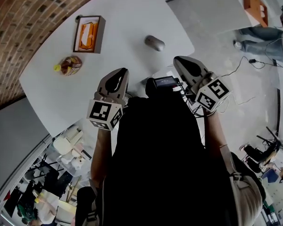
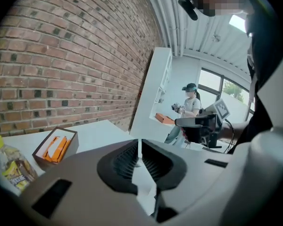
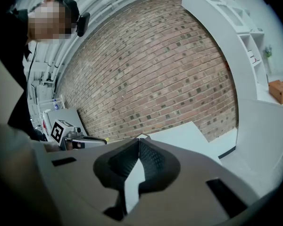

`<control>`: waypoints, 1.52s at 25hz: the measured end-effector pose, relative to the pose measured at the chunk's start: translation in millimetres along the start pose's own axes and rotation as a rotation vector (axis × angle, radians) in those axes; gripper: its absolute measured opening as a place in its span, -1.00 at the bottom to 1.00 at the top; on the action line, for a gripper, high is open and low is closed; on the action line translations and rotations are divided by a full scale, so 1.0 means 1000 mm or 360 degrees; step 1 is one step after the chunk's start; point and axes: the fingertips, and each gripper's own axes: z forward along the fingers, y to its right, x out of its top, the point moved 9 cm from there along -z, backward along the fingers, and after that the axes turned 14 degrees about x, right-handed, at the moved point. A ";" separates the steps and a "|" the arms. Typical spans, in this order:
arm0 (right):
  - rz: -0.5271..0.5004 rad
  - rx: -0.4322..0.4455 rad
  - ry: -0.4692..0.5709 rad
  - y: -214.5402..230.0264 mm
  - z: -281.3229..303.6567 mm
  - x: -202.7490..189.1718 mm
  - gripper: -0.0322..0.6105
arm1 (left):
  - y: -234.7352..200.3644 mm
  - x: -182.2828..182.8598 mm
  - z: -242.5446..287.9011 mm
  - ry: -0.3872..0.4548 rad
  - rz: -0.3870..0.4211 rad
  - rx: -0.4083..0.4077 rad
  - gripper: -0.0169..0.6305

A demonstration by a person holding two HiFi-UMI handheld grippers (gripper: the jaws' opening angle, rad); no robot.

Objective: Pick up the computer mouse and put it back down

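Observation:
A grey computer mouse (image 1: 154,43) lies on the white table (image 1: 127,13), towards its near right side. My left gripper (image 1: 125,70) hovers over the table's near edge, below and left of the mouse, its jaws shut with nothing between them (image 2: 139,140). To the right, my right gripper (image 1: 176,59) sits just below the mouse and apart from it, also shut and empty (image 3: 139,139). Neither gripper view shows the mouse.
A dark open box (image 1: 88,34) with orange contents (image 2: 56,147) and a snack bag (image 1: 70,65) lie on the table's left part. A brick wall (image 1: 19,18) runs behind it. A person (image 2: 191,102) stands on the floor beyond, near another table with an orange box (image 1: 254,6).

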 end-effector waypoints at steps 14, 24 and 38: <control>0.0116 -0.0216 0.0100 0.013 -0.058 -0.015 -0.85 | 0.011 0.022 0.072 -0.0144 0.0475 -0.0324 -0.79; 0.0200 -0.0395 0.0160 0.006 -0.092 -0.029 -0.84 | 0.020 0.017 0.111 -0.0307 0.0784 -0.0616 -0.58; 0.0329 -0.0626 0.0249 -0.012 -0.122 -0.052 -0.85 | 0.034 0.000 0.159 -0.0456 0.1171 -0.0964 -0.33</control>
